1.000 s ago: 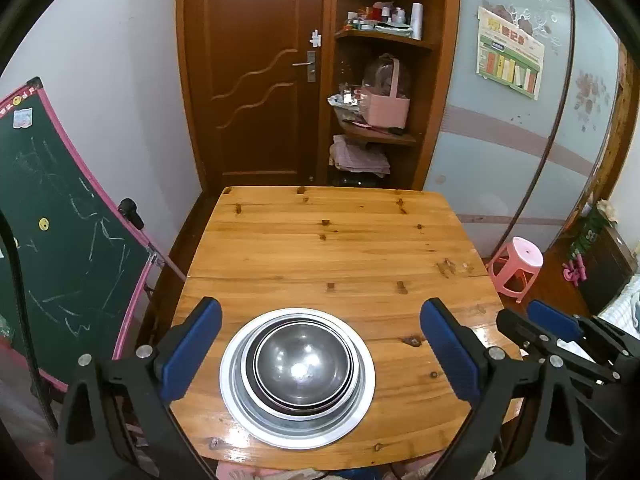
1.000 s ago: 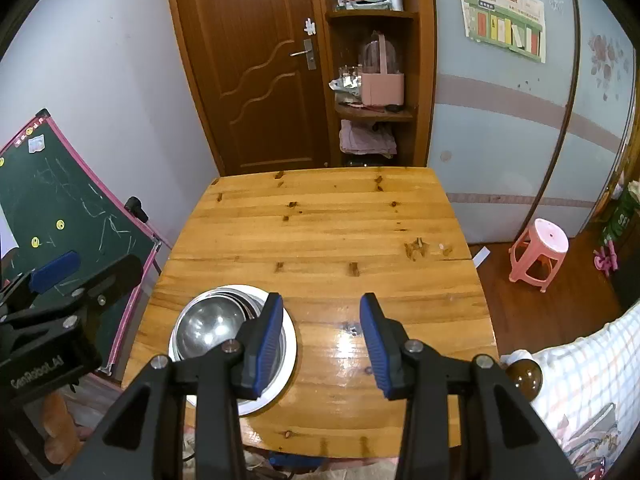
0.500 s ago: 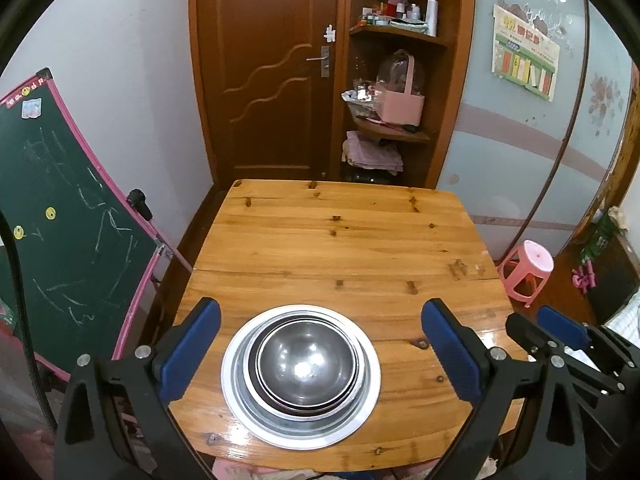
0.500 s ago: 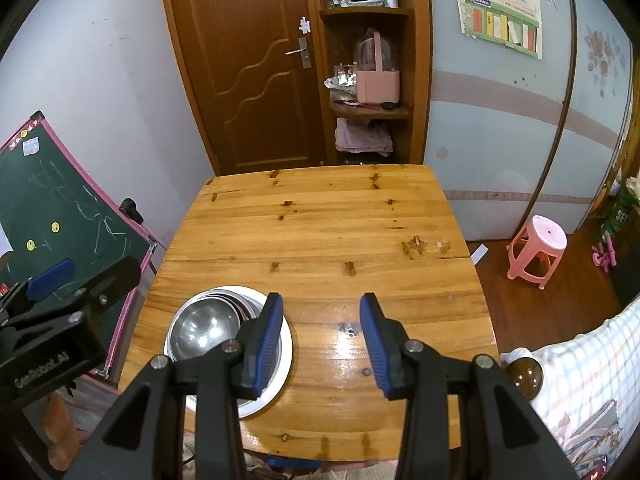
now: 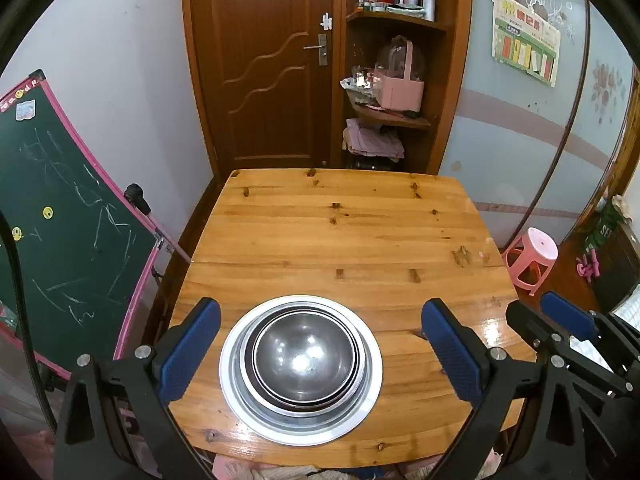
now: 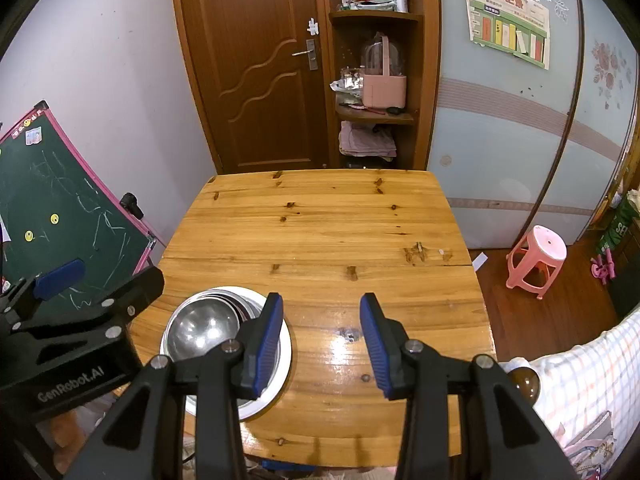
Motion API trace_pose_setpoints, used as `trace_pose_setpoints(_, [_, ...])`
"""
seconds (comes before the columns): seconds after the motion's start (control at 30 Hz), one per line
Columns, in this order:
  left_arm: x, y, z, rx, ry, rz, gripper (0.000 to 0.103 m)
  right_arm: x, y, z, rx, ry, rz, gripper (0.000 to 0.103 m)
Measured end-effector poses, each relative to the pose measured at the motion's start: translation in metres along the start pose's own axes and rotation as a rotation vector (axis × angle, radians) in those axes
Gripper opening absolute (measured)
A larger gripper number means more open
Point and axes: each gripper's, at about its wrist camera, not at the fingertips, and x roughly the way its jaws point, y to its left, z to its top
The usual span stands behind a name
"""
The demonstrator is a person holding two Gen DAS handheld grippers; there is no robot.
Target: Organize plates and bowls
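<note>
A stack of steel bowls (image 5: 304, 360) sits nested on a white plate (image 5: 372, 368) near the front edge of the wooden table (image 5: 344, 232). My left gripper (image 5: 320, 354) hangs above the stack, open wide, its blue pads apart on either side of the plate and touching nothing. In the right wrist view the same bowls (image 6: 202, 326) and plate (image 6: 286, 360) lie at the lower left. My right gripper (image 6: 320, 340) is open over bare wood to the right of the plate, with nothing between its fingers. The left gripper body (image 6: 72, 320) shows at the left.
A green chalkboard (image 5: 60, 220) leans left of the table. Behind it are a brown door (image 5: 264, 60) and a shelf with a pink basket (image 5: 400, 84). A pink stool (image 5: 530, 256) stands on the floor to the right, with checked fabric (image 6: 580, 392) nearby.
The left wrist view has tilted up slightly, so the stack sits a little lower in frame. The right gripper and the dishes have not moved.
</note>
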Motion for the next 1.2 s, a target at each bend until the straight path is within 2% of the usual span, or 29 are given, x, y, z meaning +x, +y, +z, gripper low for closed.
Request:
trace_pose_setpoints(0.77, [0.006,0.008,-0.004,-0.023,0.033,0.001,0.1,-0.003,0.005,0.004,-0.009,-0.024,0.024,0.04])
trace_pose_setpoints(0.93, [0.006,0.009,-0.005,-0.021,0.036,0.0,0.1,-0.004,0.006,0.003,-0.008,-0.031,0.03,0.047])
trace_pose_setpoints(1.2, [0.007,0.01,-0.005,-0.019,0.036,0.003,0.1,-0.004,0.007,0.003,-0.006,-0.035,0.04,0.047])
